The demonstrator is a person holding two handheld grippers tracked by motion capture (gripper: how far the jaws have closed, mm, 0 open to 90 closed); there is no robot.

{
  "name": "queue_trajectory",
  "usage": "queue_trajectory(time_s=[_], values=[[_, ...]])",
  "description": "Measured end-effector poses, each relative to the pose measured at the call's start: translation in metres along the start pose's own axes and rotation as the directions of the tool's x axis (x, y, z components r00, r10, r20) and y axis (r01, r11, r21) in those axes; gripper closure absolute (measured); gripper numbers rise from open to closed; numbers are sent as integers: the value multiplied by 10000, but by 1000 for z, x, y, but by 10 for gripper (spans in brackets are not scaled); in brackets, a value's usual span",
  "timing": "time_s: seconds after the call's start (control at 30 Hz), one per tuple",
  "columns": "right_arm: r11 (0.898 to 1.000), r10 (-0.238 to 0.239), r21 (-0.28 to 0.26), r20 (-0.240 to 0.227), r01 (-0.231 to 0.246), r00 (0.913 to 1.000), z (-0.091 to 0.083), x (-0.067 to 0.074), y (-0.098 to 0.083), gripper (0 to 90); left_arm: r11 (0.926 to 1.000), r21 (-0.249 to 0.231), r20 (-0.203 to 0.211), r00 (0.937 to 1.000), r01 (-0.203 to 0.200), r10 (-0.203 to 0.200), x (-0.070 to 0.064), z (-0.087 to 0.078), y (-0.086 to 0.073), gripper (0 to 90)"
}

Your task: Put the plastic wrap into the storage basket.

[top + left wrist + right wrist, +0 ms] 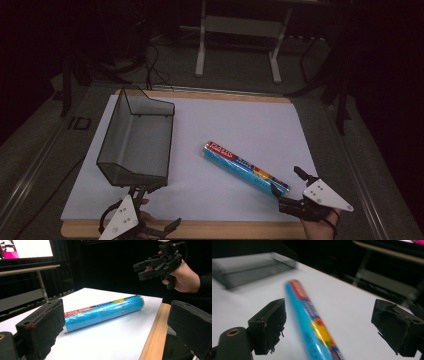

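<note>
Right tool [286,181] at the near right corner of the tabletop, jaws spread wide, straddling the near end of the blue cylindrical food-wrap roll with red label band [246,169] without pressing on it. Left tool [150,209] at the near left edge, held in a hand, jaws likewise wide apart and empty, just in front of the dark wire-mesh basket [137,137]. Roll lying flat on the white sheet [240,125] covering the wooden tabletop [225,229], slanting from near right toward the centre. Basket standing upright on the sheet's left half, well apart from the roll. Farther back, white metal frame legs [237,37] on the grey floor.
</note>
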State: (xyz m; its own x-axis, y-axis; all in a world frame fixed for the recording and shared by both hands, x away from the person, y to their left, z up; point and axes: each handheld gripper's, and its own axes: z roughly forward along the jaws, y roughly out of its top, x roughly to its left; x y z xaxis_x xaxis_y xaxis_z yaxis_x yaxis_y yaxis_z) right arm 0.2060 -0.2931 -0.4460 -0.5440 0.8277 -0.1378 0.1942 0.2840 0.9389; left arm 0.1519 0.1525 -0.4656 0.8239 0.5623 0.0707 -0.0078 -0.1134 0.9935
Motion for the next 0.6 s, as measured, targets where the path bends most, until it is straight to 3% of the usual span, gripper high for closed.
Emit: queue_trajectory(time_s=[0.13,0.17,0.43,0.6], values=[[9999,115,6,218,-115,9997,-1,-3,-1,126,10000,-5,76,10000,-16,16,0,0,0,21],[9996,211,-180,17,-211,9998,-2,-6,-1,125,10000,-6,105,9999,-24,24,-1,0,0,21],[9997,126,-184,-496,-135,9987,2,-5,-2,125,10000,66,140,9999,-17,16,-1,1,0,21],[9997,-120,-235,-827,101,9965,5,-8,-2,125,9999,125,271,9996,25,-29,-1,2,0,21]])
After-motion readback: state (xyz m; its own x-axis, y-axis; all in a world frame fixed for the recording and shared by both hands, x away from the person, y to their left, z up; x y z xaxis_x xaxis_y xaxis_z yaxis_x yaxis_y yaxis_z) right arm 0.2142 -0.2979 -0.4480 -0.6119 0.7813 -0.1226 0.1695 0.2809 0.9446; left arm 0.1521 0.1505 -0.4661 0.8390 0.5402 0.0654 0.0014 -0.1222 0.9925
